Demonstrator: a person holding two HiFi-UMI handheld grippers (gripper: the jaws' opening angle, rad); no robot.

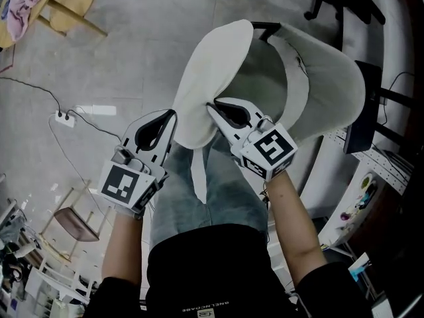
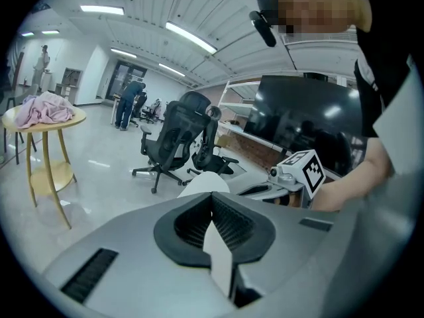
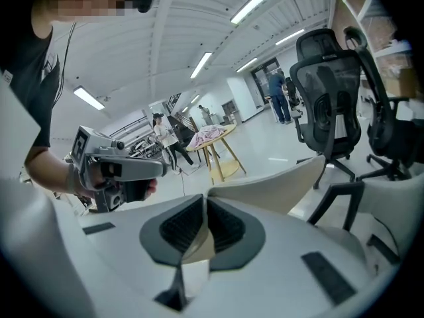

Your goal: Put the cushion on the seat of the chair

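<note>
One thin, off-white round cushion (image 1: 212, 81)

Glossy grey floor (image 1: 132, 58). A white shell chair (image 1: 331, 78) stands on it. To its left lie a corded white power strip (image 1: 64, 118), a round yellow table (image 1: 69, 2) and a brown-seated stool (image 1: 74, 222).

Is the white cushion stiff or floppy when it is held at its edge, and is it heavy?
Probably fairly stiff: pinched at one edge by the left gripper and right gripper, the cushion keeps its shape with only a slight curve. It is likely light, since two small pinches carry it. Its strap hangs loose and may snag on the chair.
</note>
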